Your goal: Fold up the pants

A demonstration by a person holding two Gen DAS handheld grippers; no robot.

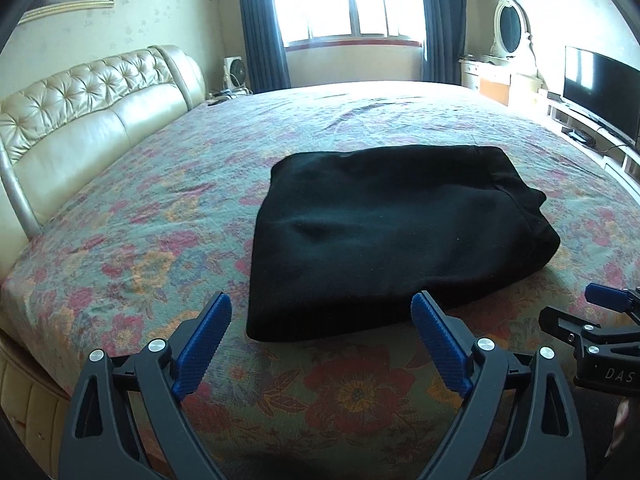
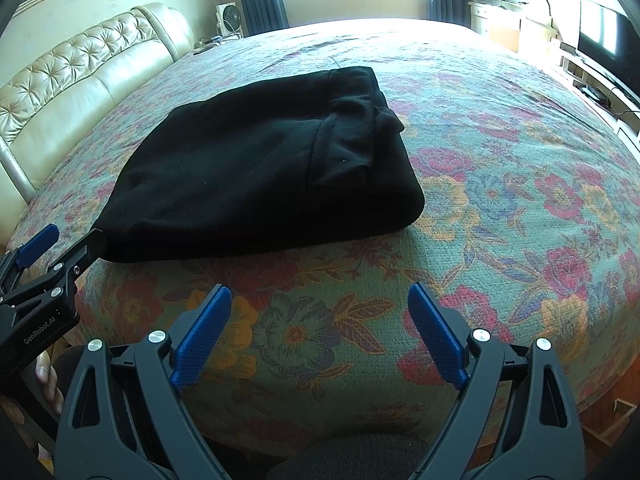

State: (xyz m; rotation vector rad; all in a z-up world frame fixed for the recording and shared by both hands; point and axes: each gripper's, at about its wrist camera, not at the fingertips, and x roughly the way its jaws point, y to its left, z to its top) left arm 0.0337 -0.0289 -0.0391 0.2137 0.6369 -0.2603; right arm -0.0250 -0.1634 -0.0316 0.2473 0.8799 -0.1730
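Floral bedspread (image 1: 120,216) | folded black pants (image 1: 384,232) lying on it | left claw (image 1: 322,336) spread | right claw (image 2: 320,326) spread

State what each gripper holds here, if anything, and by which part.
Nothing is held. The left gripper and right gripper are both open, short of the folded black pants lying on the bedspread.

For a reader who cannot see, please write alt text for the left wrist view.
Folded black pants lie on a floral bedspread, just ahead of the open, empty left claw. The right claw shows at the right edge; a cream headboard stands at left.
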